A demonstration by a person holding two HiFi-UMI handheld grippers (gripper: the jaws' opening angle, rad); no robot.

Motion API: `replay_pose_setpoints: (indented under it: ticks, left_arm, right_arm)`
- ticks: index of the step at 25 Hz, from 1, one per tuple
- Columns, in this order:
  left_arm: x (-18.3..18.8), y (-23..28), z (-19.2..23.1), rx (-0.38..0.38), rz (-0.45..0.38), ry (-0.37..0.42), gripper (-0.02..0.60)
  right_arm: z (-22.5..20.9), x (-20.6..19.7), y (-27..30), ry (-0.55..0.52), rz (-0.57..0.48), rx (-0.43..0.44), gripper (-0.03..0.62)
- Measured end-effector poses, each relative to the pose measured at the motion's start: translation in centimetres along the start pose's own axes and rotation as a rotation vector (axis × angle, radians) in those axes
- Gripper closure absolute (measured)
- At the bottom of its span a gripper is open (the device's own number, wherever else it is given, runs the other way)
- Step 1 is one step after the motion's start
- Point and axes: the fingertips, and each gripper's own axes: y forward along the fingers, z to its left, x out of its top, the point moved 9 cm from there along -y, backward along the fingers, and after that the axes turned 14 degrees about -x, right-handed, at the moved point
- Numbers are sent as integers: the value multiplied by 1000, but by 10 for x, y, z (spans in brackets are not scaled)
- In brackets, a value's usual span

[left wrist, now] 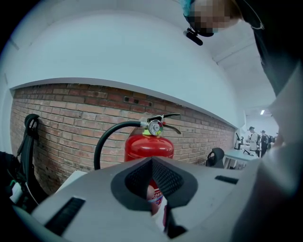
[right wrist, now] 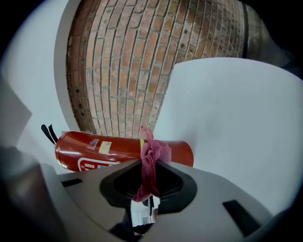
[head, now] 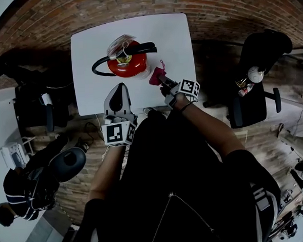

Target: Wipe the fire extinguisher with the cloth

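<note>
Left gripper (head: 121, 86): jaws together, nothing clamped. It hangs over the near edge of the table, pointing at the extinguisher but apart from it.
Right gripper (head: 162, 79): jaws clamped on the cloth, over the table's near right part.
Cloth (head: 156, 75): magenta and bunched. 1 end is pinched in the right jaws and the rest stands up past them. It sits just beside the extinguisher's right side; I cannot tell whether they touch.
Fire extinguisher (head: 128, 64): red, upright on the table, centred and beyond both grippers. The left gripper view shows it straight ahead through the notch between the jaws.
Extinguisher fittings: black hose (head: 97, 65) loops out on the left; a gauge (left wrist: 155, 127) and black lever sit on top.
Count: 1 extinguisher, 1 cloth, 2 grippers, 1 table.
Table (head: 173, 37): white, carrying only the extinguisher. Nothing lies between either gripper and the extinguisher.
Surroundings: 1 black office chair (head: 254, 84) stands right of the table, well apart. A seated person (head: 23, 198) is at the lower left.
Far: brick wall (left wrist: 71, 118) behind the table; people (left wrist: 253, 140) at distant desks, too small to detail.
</note>
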Motion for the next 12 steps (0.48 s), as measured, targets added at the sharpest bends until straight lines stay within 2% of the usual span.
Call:
replay_pose_setpoints:
  ticks: [12]
  left_arm:
    - [-16,-21,18,1,75,-11,574]
  right_arm:
    - [-61,-13,61,-5,-72,-104,508]
